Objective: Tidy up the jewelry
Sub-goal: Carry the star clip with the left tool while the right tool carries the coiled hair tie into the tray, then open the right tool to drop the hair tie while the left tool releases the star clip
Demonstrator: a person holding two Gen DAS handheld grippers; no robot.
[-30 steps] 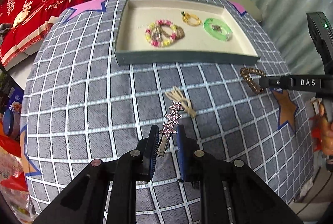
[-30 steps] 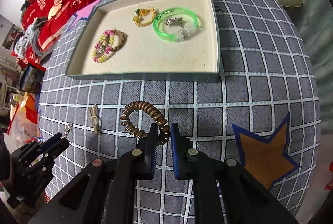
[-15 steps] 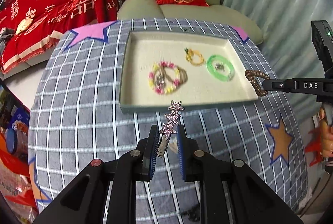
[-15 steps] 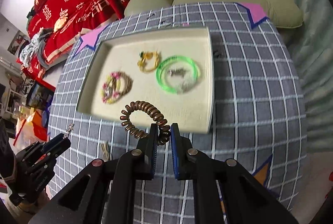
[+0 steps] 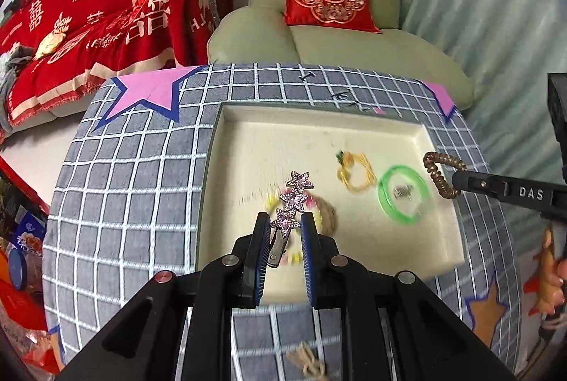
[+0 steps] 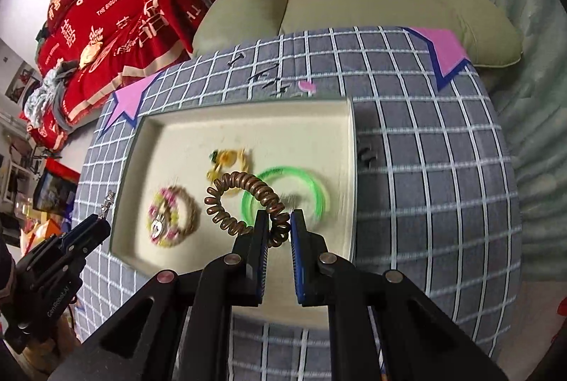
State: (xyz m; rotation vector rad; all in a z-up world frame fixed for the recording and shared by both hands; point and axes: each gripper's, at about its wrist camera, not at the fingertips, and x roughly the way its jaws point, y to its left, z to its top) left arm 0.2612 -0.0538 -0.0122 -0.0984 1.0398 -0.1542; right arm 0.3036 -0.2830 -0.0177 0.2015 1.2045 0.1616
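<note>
A: Why are both claws over the cream tray (image 5: 439, 239)?
B: To drop pieces in: left claw (image 5: 283, 236) grips the pink rhinestone star hair clip (image 5: 292, 202), right claw (image 6: 277, 230) pinches the bronze spiral hair tie (image 6: 241, 200)

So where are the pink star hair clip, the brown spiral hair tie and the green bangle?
Pink star hair clip (image 5: 292, 200): left wrist view, middle star.
Brown spiral hair tie (image 6: 230, 184): right wrist view, upper coil.
Green bangle (image 5: 384, 198): left wrist view, left rim.
</note>
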